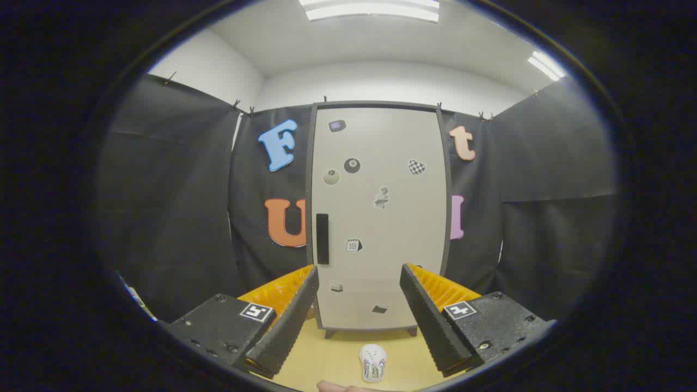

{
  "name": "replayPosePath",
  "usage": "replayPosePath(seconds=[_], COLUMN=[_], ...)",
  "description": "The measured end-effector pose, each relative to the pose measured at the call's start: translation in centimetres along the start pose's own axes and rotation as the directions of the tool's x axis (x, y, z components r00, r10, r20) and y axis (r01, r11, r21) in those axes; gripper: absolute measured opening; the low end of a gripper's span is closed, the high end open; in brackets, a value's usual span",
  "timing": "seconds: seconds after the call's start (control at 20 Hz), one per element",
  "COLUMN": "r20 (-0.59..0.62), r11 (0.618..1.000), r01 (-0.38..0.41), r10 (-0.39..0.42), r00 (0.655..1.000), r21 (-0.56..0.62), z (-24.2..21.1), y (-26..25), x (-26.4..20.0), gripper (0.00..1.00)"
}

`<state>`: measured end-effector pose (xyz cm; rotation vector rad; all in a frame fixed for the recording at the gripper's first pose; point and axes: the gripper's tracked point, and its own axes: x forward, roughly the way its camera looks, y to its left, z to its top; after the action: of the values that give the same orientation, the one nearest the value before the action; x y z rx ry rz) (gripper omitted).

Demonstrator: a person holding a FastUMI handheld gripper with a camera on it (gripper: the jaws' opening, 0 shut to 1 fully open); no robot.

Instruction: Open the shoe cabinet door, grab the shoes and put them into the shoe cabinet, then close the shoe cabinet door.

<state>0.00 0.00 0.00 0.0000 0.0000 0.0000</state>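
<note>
Shoe cabinet (381,218) upright at far end of worktop (326,362), door closed, dark handle (322,238) on its left edge, stickers across door face. Gripper (359,277) jaws spread wide, holding nothing, aimed at cabinet. Small white shoe (372,362) on worktop between jaws, just before cabinet base.

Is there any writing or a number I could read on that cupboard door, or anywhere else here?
"8": on the black ball sticker on the cabinet door.
"10": on the calendar sticker, lower on the door.
The other stickers and the marks on the shoe are too blurred to read.
The open gripper bears square code tags, with no words on them.
</note>
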Motion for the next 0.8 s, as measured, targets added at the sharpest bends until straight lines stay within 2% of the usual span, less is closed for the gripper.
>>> replayPosePath(seconds=[0.2,0.55,0.8], r20=[-0.005,0.004,0.016], r11=[0.999,0.998,1.0], r01=[0.05,0.057,0.028], r10=[-0.05,-0.057,-0.028], r00=[0.999,0.998,0.999], r21=[-0.013,-0.022,0.005], z=[-0.3,-0.1,-0.1], y=[-1.1,-1.6,-0.5], x=[0.3,1.0,2.5], gripper=[0.99,0.99,0.99])
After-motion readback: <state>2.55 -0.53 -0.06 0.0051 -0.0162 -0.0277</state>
